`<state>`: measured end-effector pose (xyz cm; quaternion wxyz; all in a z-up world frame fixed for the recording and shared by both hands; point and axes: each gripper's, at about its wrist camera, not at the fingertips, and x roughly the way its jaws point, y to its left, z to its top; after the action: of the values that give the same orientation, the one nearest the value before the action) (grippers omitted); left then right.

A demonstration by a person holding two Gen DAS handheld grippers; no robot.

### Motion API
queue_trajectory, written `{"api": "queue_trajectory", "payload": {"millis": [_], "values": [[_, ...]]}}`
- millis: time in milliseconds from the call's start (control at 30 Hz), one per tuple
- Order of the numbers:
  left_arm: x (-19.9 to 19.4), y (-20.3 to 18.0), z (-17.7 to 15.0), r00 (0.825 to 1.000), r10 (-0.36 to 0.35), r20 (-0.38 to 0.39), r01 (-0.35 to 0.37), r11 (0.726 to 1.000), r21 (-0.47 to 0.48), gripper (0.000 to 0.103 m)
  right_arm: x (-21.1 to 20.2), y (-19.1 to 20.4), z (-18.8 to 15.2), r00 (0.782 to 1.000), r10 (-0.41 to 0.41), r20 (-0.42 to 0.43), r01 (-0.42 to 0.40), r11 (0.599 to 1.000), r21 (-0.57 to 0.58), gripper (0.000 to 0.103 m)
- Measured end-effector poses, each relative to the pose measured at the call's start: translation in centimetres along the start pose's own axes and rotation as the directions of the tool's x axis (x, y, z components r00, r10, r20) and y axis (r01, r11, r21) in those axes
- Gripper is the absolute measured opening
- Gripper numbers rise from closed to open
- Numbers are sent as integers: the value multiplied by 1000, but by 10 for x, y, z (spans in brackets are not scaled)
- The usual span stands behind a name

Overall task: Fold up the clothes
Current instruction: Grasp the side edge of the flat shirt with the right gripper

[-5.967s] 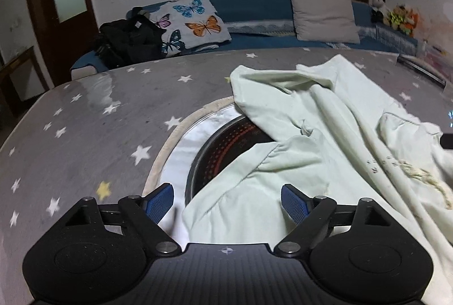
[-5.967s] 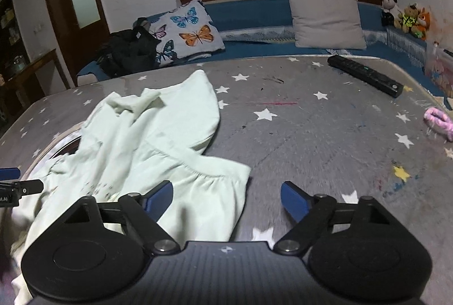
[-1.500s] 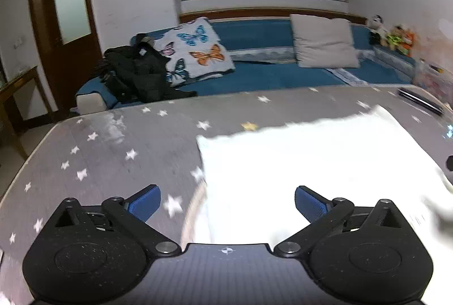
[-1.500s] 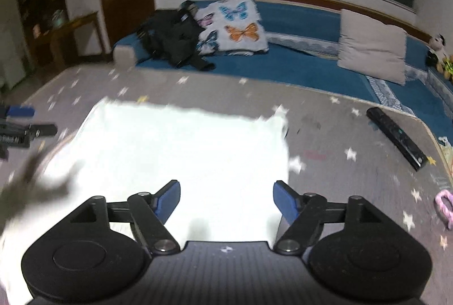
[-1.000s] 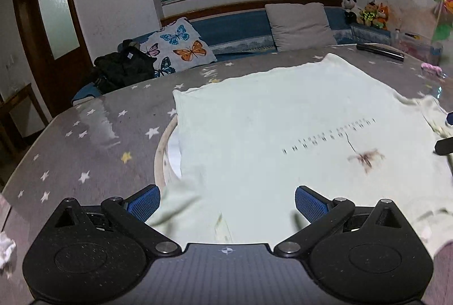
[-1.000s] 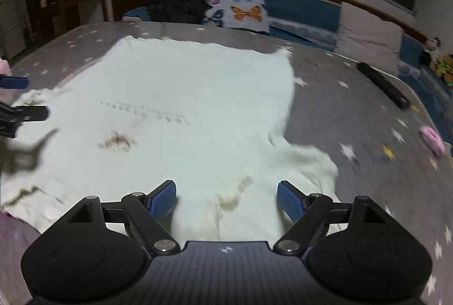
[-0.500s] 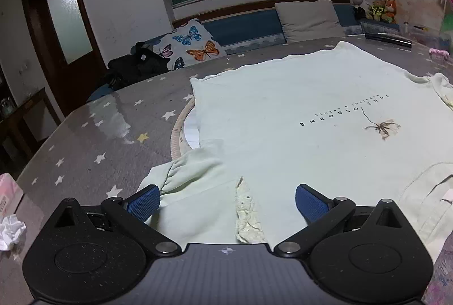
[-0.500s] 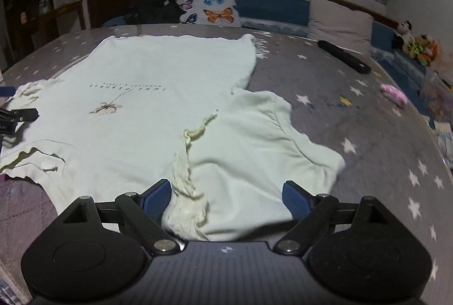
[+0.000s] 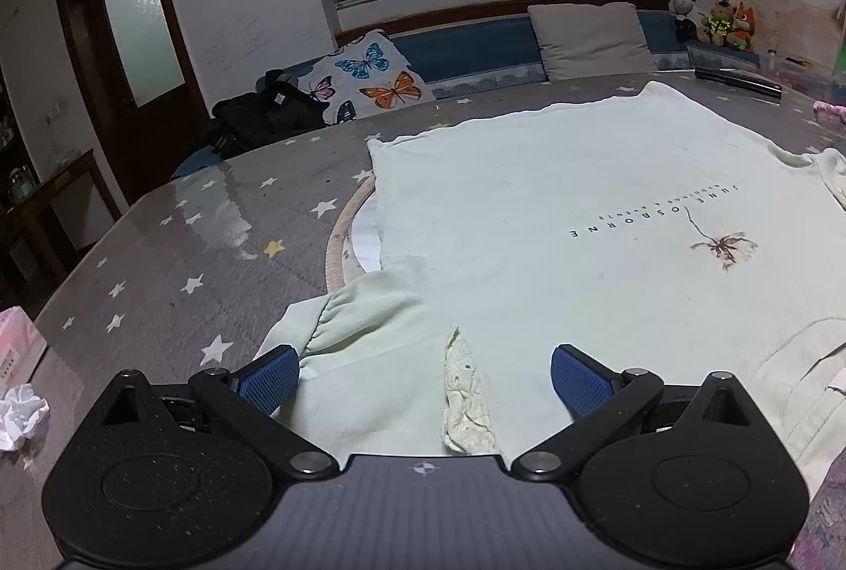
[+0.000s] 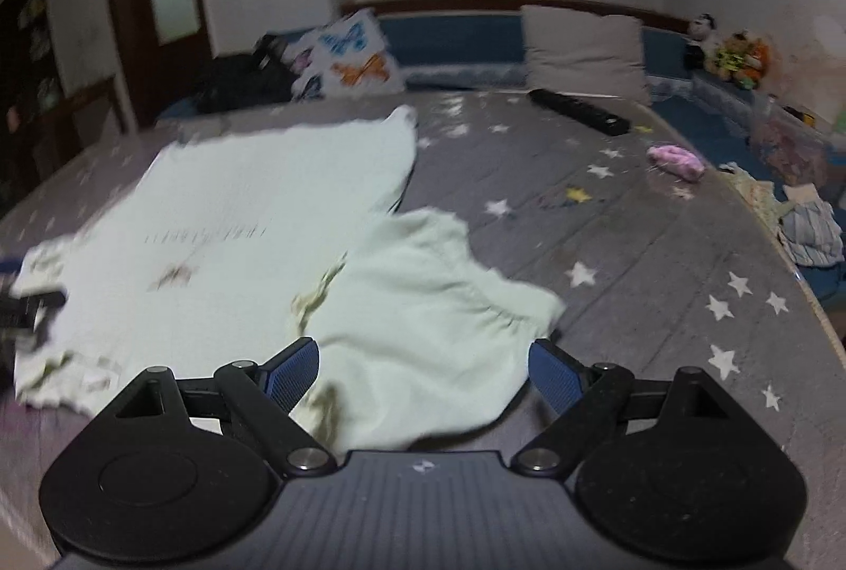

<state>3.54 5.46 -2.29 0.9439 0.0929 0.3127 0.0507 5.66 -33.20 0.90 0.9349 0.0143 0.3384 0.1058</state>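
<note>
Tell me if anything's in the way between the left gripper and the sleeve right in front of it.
Nothing visible. The left gripper is open, and the sleeve of the shirt lies right between its fingers, flat on the table. The tissue sits well off to the left.

**Room around the spread shirt**

The pale green shirt [image 9: 529, 210] lies flat over the middle of the worktop [image 9: 158, 263], low enough for a tool to pass above it. Left of it, the starred surface is bare out to the edge, where a pink box [image 9: 16, 348] and a crumpled tissue [image 9: 18, 414] sit at the near corner. Right of the shirt, open surface runs toward the far side; a black remote [image 10: 579, 111] lies near the far edge and a small pink object [image 10: 677, 161] nearer the right edge, well apart from the right sleeve [image 10: 423, 305]. Both tools, left [image 9: 423, 371] and right [image 10: 423, 366], stand spread wide over the sleeves.
</note>
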Motion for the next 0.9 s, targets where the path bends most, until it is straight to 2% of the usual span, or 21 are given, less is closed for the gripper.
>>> {"api": "queue_trajectory", "payload": {"millis": [233, 333, 400, 533, 600, 700, 767, 900], "values": [[-4, 0, 0, 1000, 2, -11, -2, 1000, -13, 103, 20, -12, -9, 999, -12, -44, 15, 998, 62, 82], [-7, -3, 2, 1000, -7, -10, 7, 1000, -18, 103, 19, -19, -7, 999, -26, -27, 28, 995, 93, 77], [-10, -7, 4, 1000, -18, -6, 18, 1000, -23, 103, 20, -27, -4, 999, -35, -16, 37, 991, 131, 66], [-17, -16, 9, 999, -42, 0, 42, 999, -26, 103, 28, -38, -2, 999, -41, -12, 43, 980, 193, 49], [-20, -22, 11, 998, -60, 1, 60, 998, -21, 103, 30, -41, -2, 999, -43, -6, 44, 976, 215, 30], [-22, -35, 16, 996, -93, 7, 93, 996, -11, 103, 30, -45, -3, 999, -44, 2, 43, 970, 239, 13], [-23, -44, 19, 993, -115, 13, 115, 993, 1, 103, 28, -50, -3, 999, -39, 13, 34, 965, 260, 8], [-24, -60, 24, 987, -157, 22, 156, 987, 22, 103, 17, -52, 3, 998, -14, 55, -3, 959, 283, 7]]}}
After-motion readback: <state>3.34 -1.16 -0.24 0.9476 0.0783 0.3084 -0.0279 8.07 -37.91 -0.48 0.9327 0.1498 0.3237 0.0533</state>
